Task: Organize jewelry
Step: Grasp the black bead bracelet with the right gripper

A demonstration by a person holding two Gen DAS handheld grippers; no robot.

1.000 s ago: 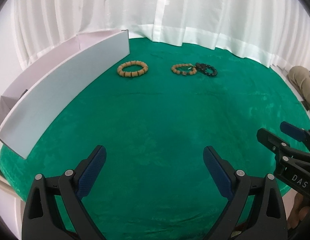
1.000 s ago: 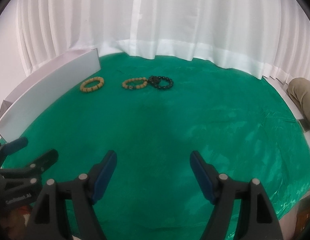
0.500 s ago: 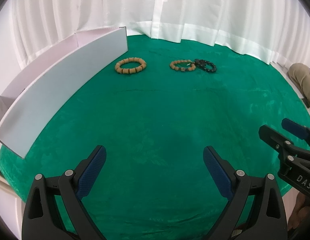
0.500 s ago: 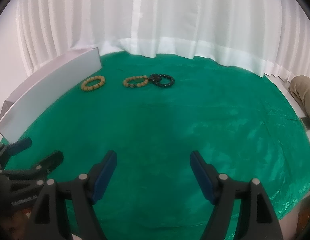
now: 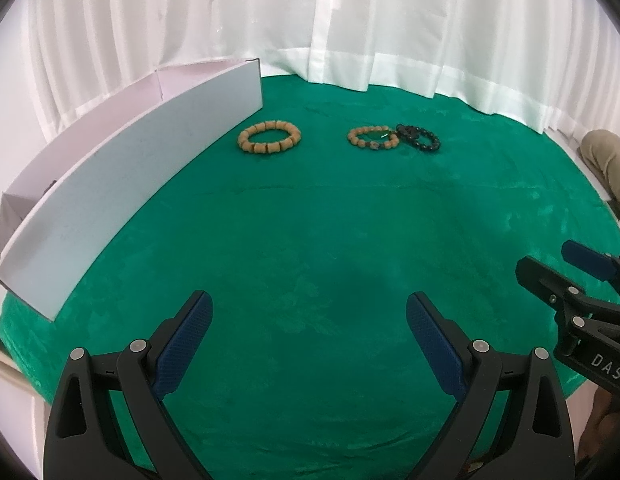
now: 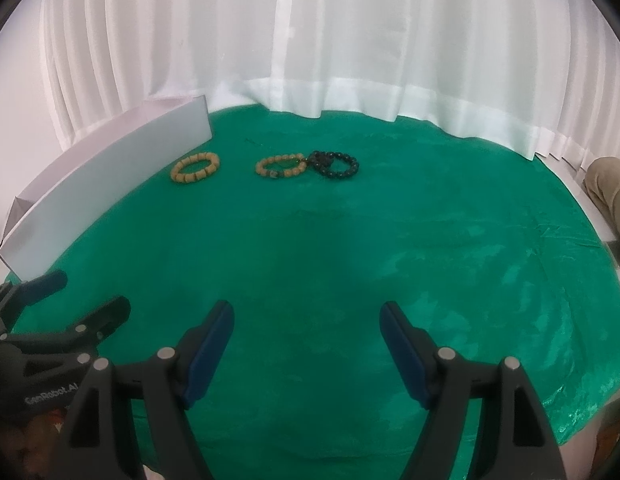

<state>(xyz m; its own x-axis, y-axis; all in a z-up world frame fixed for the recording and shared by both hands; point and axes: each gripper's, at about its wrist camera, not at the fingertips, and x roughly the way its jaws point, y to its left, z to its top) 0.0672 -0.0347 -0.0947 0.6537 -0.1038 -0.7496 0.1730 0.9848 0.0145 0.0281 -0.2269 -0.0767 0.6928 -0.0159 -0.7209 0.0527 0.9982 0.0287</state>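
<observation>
**Three bead bracelets waiting, both tongs idle and empty**

White curtains (image 5: 390,20) close off the back of the room; a green velvet cloth (image 5: 310,240) covers the table. A long white box (image 5: 130,184) stands along the cloth's edge at about 10 o'clock, open side up, inside mostly hidden.

Far side of the cloth, toward 12 o'clock: a chunky tan bracelet (image 5: 269,136) lying flat just beside the box's far end. Well to its 3 o'clock, a slimmer tan bracelet (image 5: 373,138) and a black bead bracelet (image 5: 419,137), these two touching or slightly overlapped; cannot tell which.

Handling, as I judge it: light, floppy strung beads, hard and round, likely to roll or slip from a pad. The loop will sag once lifted. Best to pinch across one side of the ring, pads on the beads. The touching pair may drag together, so take the outer edge of the black one first.

Left gripper (image 5: 308,330) at 6 o'clock: jaws spread wide, nothing between, above bare cloth. Right gripper (image 6: 306,336): likewise spread and empty, well apart from the bracelets.
</observation>
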